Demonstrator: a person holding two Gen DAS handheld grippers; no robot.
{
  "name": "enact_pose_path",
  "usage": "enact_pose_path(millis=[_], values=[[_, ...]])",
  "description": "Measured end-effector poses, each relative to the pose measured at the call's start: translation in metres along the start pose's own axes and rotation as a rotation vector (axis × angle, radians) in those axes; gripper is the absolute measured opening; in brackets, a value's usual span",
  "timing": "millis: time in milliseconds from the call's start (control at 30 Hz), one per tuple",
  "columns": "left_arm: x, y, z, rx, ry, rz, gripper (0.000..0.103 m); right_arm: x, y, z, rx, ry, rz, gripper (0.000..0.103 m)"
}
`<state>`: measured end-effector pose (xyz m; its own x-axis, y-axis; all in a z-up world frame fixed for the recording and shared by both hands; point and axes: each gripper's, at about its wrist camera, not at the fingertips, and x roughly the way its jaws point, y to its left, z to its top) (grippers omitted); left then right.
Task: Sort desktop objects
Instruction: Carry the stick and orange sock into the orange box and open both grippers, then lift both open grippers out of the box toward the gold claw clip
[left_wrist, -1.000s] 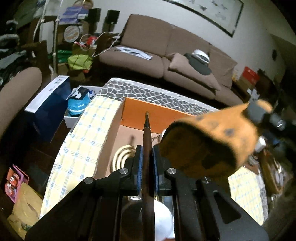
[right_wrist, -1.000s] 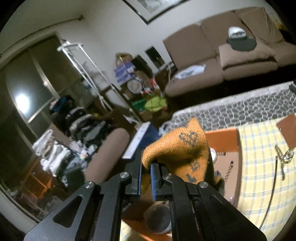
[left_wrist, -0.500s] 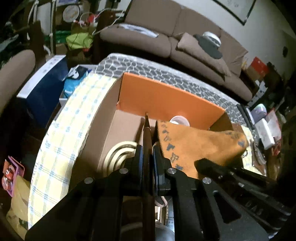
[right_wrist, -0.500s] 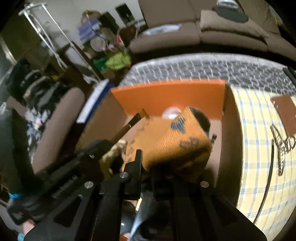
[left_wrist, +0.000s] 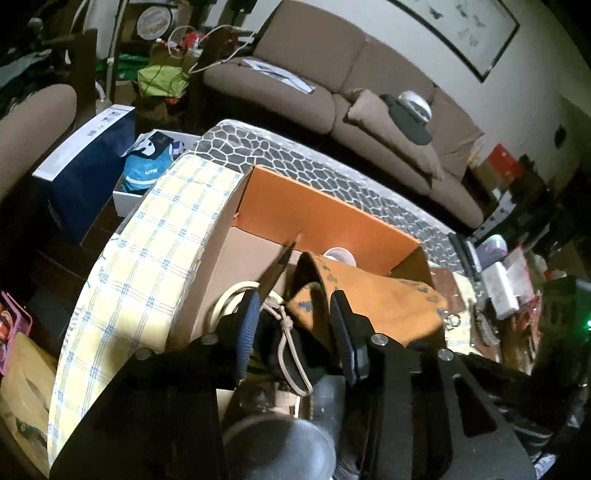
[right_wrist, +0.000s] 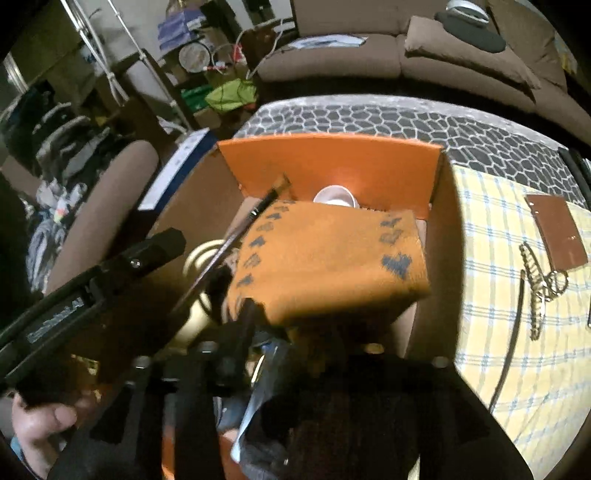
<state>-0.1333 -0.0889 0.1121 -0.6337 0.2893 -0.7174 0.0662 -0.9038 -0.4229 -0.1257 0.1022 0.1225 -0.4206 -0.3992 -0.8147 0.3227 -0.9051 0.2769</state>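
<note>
A: Right, both claws are over the orange box (left_wrist: 325, 218) — the left claw (left_wrist: 295, 325) has its jaws parting as we speak, blue pads (left_wrist: 246, 325) apart with nothing pressed between them.

B: And the brush (left_wrist: 279, 264)?

A: Loose. It lies slanted just ahead of the left pad, its pale tip up near the box's orange back wall, its lower end lost among the clutter. In the right wrist view it runs diagonally along the left edge of the orange sock (right_wrist: 328, 258).

B: So the sock is in the box too?

A: Draped across the middle of it, dark little figures knitted along its edges. The right claw (right_wrist: 295, 332) is opening as well; its fingers are dark and blurred, and the sock's near edge hangs right at them — whether it touches a finger, I can't say.

B: Anything else in there?

A: A white cup (right_wrist: 335, 195) stands at the back wall, a cream coil (left_wrist: 231, 295) lies at the left, and a beige cord (left_wrist: 291, 354) loops between the left pads.

B: Outside the box?

A: On the yellow checked cloth (right_wrist: 495, 332) of the table, to the right, lie a gold hair clip (right_wrist: 539, 288) and a brown card (right_wrist: 556, 229), well apart from the box.
</note>
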Motion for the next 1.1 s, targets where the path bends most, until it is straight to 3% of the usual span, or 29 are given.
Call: enact_pose_path(millis=[200,267,367,533,667,767,900,1100], values=[[-0.017,-0.017,-0.009,0.064,-0.025,0.009,0.043,-0.042,-0.008,-0.010,0.011,-0.054,-0.037,0.047],[-0.022,-0.032,-0.015,0.114,-0.036,0.015,0.054,-0.055,-0.015,-0.016,0.022,-0.076,-0.054,0.053],[-0.027,-0.054,-0.025,0.171,-0.039,-0.013,0.057,-0.074,-0.038,-0.028,0.074,-0.107,-0.083,0.063],[-0.028,-0.092,-0.049,0.244,-0.028,-0.073,0.073,-0.096,-0.085,-0.047,0.185,-0.132,-0.143,0.065],[-0.016,-0.131,-0.073,0.346,0.018,-0.080,0.073,-0.109,-0.118,-0.059,0.234,-0.152,-0.195,0.076],[-0.012,-0.161,-0.086,0.396,0.027,-0.090,0.073,-0.117,-0.143,-0.067,0.289,-0.176,-0.177,0.082],[-0.005,-0.192,-0.097,0.422,0.037,-0.111,0.076,-0.123,-0.171,-0.074,0.328,-0.201,-0.185,0.082],[0.005,-0.237,-0.120,0.516,0.038,-0.130,0.097,-0.134,-0.209,-0.084,0.396,-0.232,-0.214,0.082]])
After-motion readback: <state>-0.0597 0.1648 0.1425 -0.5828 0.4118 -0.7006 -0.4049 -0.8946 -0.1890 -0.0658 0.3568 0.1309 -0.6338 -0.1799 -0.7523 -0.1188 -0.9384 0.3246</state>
